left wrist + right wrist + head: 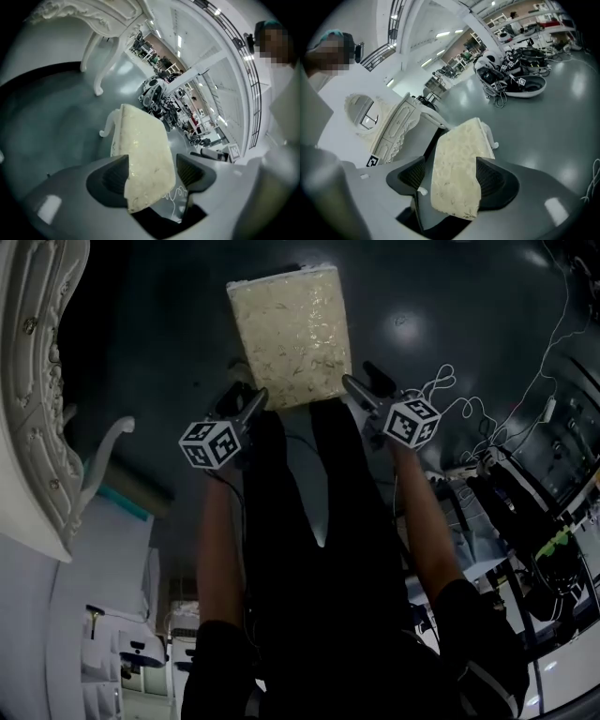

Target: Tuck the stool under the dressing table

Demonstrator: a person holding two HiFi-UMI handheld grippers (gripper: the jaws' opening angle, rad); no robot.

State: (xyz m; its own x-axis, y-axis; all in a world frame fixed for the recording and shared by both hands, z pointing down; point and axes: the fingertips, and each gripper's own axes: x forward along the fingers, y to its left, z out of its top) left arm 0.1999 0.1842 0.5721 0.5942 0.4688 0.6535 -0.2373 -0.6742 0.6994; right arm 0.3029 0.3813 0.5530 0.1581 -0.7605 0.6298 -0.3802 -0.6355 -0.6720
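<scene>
The stool [291, 334] has a cream patterned cushion and white curved legs, and it stands on the dark floor in front of me. The white carved dressing table [37, 427] is at the left edge of the head view. My left gripper [255, 401] is at the cushion's near left corner and my right gripper [354, 390] at its near right corner. In the left gripper view the cushion [143, 150] lies between the jaws of the left gripper [152, 173], with a gap on one side. In the right gripper view the cushion [457, 173] lies the same way in the right gripper [452, 176]. Both are open around the cushion.
White cables [469, 409] trail over the floor to the right, with dark equipment racks [534, 531] beyond them. A white cabinet [103, 615] stands at lower left under the dressing table's curved leg [108, 442]. My dark trousers [319, 568] fill the middle. Machines [511, 75] stand far across the hall.
</scene>
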